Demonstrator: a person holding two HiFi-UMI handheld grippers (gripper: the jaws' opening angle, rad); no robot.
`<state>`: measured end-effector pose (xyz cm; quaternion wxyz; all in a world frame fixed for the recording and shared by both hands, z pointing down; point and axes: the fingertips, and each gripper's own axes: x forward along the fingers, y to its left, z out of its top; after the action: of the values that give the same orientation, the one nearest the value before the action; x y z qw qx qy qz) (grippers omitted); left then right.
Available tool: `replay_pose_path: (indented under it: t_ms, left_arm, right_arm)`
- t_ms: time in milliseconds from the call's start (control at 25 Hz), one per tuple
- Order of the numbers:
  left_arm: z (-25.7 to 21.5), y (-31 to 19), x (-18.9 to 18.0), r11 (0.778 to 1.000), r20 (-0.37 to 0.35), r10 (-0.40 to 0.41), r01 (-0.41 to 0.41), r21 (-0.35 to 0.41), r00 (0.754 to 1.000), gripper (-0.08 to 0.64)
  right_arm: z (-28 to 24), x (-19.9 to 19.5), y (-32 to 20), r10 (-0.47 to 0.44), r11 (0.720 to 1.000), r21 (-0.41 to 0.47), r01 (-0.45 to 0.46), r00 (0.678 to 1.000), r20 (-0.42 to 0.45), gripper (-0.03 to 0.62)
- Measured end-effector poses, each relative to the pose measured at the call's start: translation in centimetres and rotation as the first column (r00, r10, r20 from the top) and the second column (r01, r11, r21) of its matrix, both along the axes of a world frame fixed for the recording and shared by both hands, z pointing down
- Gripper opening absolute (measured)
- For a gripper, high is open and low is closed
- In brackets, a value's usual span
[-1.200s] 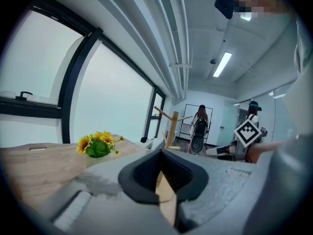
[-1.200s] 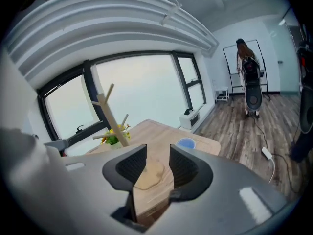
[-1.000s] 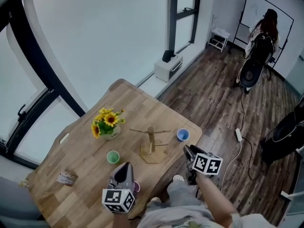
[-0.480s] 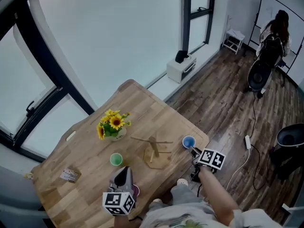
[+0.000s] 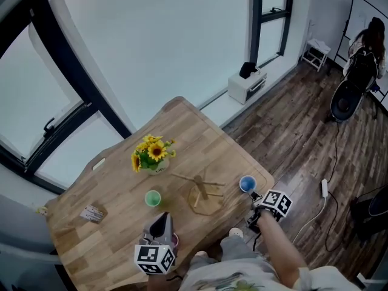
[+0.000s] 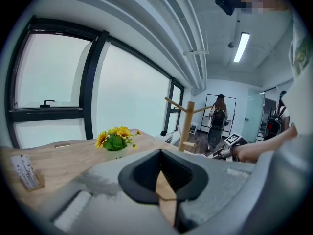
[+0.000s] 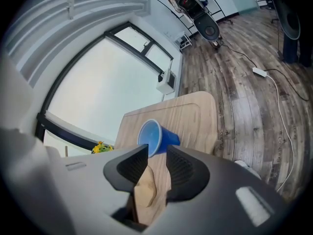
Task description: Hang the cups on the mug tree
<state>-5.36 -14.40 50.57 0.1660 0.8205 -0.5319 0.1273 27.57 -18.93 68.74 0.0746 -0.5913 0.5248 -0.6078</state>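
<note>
— Three cups on the bench (image 5: 200, 135), and none on the mug tree (image 5: 203, 188) yet?

— So it looks. The blue cup (image 5: 247, 183) stands just right of the mug tree, near the bench's corner. The green cup (image 5: 153, 197) is left of the tree, and a purplish cup (image 5: 175, 240) sits on the tree's near side, beside the left gripper (image 6: 160, 152).

— What about that left gripper?

— Its fingers (image 6: 142, 173) are pressed together with nothing in them. It hovers low over the bench.

— And the right gripper (image 7: 157, 150)?

— Its fingers (image 7: 183, 168) are spread and have just been closing a little. The blue cup is right at their tips, not yet pinched.

— How should the grab go?

— I'd ease one finger inside the rim and the other outside, then pinch the wall gently, since the cup looks thin and may buckle. Shove too hard and it could skid off the corner, away from the mug tree. I see no handle, so I guess it goes mouth-down over a peg. Keeping the pinch to one side of the rim leaves the mouth's middle free.
</note>
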Motion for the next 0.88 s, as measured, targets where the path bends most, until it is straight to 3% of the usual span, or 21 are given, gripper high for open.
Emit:
replay_pose_path:
  t_ms: [400, 880]
  left_arm:
    - [0.3, 1.2, 0.5, 1.0, 0.014, -0.019, 0.019, -0.009, 1.0, 0.002]
    - [0.4, 2.5, 0.0, 1.0, 0.012, -0.029, 0.029, -0.011, 1.0, 0.002]
  right_arm:
    - [-0.1, -0.2, -0.9, -0.016, 0.999, 0.031, 0.015, 0.999, 0.041, 0.025]
    - [-1.5, -0.4, -1.2, -0.033, 0.996, 0.08, 0.03, 0.999, 0.042, 0.017]
